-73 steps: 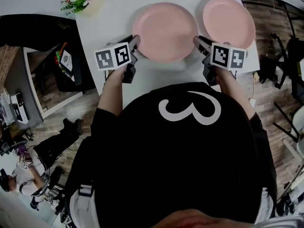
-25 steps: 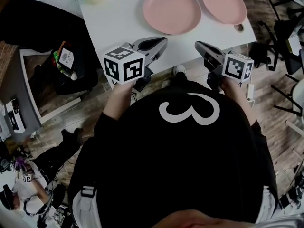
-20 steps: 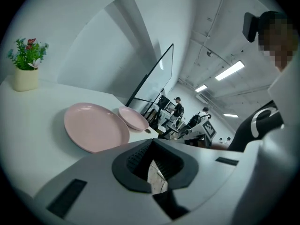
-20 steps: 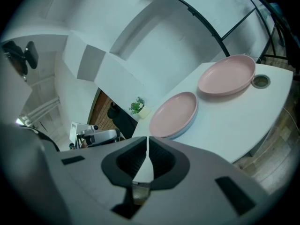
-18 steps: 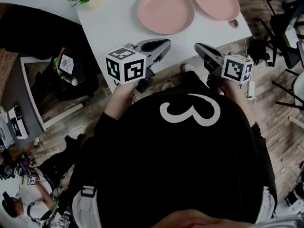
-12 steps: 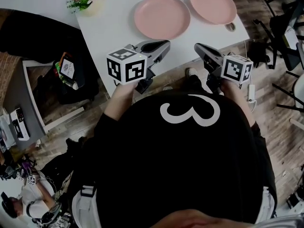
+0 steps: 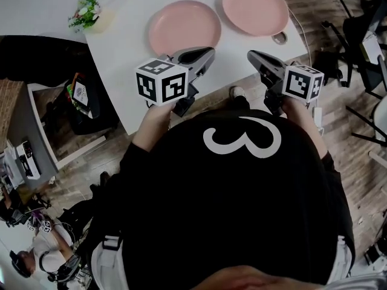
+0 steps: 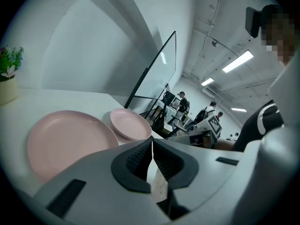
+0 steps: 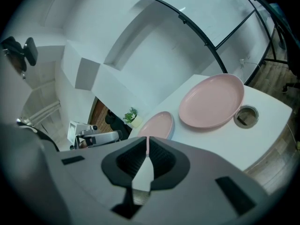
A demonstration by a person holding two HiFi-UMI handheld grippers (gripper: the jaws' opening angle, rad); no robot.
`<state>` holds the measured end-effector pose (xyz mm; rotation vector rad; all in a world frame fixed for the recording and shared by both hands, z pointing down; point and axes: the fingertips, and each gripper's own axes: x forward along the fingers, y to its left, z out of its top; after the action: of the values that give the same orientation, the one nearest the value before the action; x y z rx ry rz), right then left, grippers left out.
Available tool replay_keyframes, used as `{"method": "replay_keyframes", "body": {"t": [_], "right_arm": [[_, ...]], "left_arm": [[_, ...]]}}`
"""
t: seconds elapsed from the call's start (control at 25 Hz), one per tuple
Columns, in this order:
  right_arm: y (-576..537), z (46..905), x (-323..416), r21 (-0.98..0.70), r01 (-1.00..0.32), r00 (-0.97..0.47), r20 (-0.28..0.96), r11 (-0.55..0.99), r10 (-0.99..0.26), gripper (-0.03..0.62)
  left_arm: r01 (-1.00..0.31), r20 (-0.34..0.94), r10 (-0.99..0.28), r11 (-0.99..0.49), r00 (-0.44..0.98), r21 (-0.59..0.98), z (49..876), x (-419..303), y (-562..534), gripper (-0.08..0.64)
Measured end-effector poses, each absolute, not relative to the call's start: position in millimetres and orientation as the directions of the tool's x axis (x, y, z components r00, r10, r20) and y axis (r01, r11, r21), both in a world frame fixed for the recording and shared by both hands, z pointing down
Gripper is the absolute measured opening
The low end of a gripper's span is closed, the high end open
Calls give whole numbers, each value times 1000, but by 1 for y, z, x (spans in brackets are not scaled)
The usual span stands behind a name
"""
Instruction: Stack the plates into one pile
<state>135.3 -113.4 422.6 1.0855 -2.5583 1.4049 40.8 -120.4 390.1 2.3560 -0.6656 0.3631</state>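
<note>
Both grippers now sit back at the desk's near edge, apart from the plates. About three seconds ago they were at either side of the left plate's rim; since then the person has backed off and carried nothing along. The left hand-held gripper (image 7: 204,54) is clenched with nothing between its pads. The right hand-held gripper (image 7: 254,57) is also clenched and empty. Neither touches anything.

Judgement: no stack made, so the task has yet to start or that attempt was dropped. The next move would be to go back in and get a rim properly between the jaws.

On the desk (image 7: 118,59), the left plate (image 7: 184,27) lies flat and empty. The right plate (image 7: 254,8) sits just beside it, a bit farther off, also flat and empty. There is a small gap between them and no overlap. A round cable hole (image 7: 279,38) sits in the desk near the right plate's front edge. At the far left corner is a small pot (image 7: 101,18) holding a flower sprig, well apart from the plates.
</note>
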Motion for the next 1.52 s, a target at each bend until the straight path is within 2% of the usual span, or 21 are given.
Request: {"method": "replay_keyframes", "body": {"t": [0.4,0.8,1.32,1.52], "right_arm": [[-158,420,211,-707,-600,-757,349,375,-553,34],[-185,416,259,-719,-551,-794,297,423,-530,34],[-212,417,300,-718,-553,-782,272,423,-561,34],[-225,428,305,-737,-557,-766,278,383,-579,35]], "left_arm": [[-583,435,-396,-636,809,505,393,106,-161,18],[-656,463,-470,-599,752,458,395,147,-184,20],[-731,510,-524,-527,682,434,407,151,-211,21],[-755,530,-538,-487,656,439,417,142,-232,61]]}}
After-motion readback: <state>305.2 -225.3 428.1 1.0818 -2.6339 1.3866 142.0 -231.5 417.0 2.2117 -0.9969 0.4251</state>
